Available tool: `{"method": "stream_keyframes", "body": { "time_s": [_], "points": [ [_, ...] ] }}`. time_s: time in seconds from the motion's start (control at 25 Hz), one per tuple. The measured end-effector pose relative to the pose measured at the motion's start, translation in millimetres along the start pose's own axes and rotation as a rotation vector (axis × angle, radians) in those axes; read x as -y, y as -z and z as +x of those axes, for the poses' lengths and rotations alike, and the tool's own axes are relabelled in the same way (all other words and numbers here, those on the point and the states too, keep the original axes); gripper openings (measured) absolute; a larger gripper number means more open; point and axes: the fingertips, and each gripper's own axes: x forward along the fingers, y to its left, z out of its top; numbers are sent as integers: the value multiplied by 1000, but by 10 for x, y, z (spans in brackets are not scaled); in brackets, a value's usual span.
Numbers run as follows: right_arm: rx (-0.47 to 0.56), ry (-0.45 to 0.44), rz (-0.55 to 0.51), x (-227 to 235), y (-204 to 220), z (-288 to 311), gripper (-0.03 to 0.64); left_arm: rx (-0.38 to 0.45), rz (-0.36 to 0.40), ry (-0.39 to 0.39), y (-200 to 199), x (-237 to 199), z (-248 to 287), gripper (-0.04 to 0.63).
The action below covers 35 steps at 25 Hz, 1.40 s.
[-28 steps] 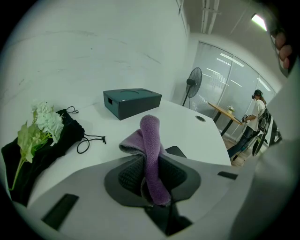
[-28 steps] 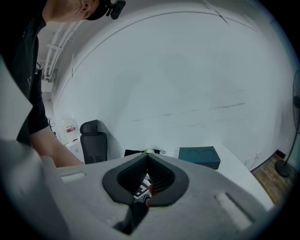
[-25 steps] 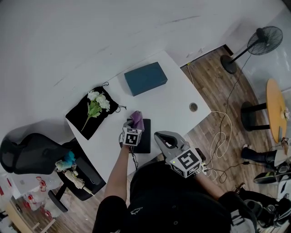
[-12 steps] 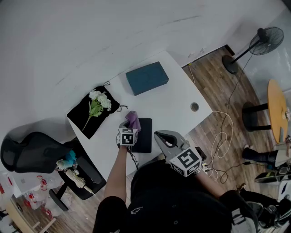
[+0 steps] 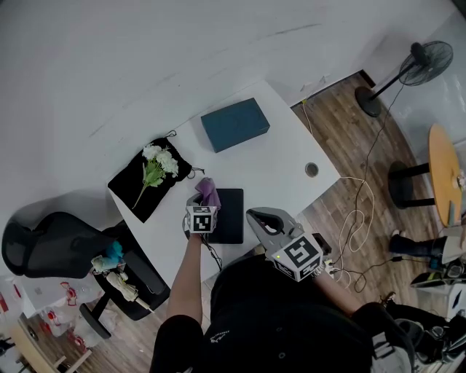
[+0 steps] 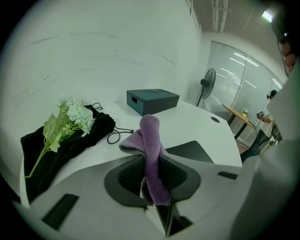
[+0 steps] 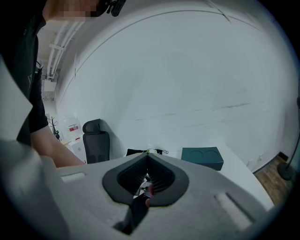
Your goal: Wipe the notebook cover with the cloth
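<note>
We had left tongs [image 5: 204, 198] pinching cloth [image 5: 210, 191] over notebook [image 5: 231, 216] for wiping; right tongs [image 5: 259, 217] pressed together, empty, held aside.

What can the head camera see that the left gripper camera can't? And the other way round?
Only the head view shows the black chair, the cables on the floor and the right hand-held gripper. Only the left gripper view shows the ceiling and, close up, the left hand-held gripper with its jaws shut on the purple cloth. Both show the cloth, the dark notebook, the blue-green box, the flowers and the fan.
</note>
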Motion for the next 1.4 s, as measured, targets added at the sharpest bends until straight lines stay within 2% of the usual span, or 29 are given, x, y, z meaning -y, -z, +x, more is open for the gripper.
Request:
{"method": "stream_keyframes", "body": {
  "time_s": [0.16, 0.4, 0.68, 0.96, 1.24, 1.4],
  "points": [
    [4, 3, -2, -6, -3, -15, 2, 6, -18, -27, 24, -96, -19, 77],
    [8, 2, 3, -22, -2, -36, 3, -9, 33, -59, 6, -113, -136, 74],
    [10, -10, -7, -34, -7, -26, 3, 10, 32, -50, -20, -99, -293, 72],
    [17, 2, -1, -5, -18, -32, 2, 33, 7, 78, -118, 240, -414, 72],
    [16, 7, -1, -1, -7, -43, 2, 32, 72, 195, -239, 737, -406, 71],
    [18, 14, 2, 0, 2, -50, 2, 14, 74, 249, -184, 972, -375, 72]
  ]
}}
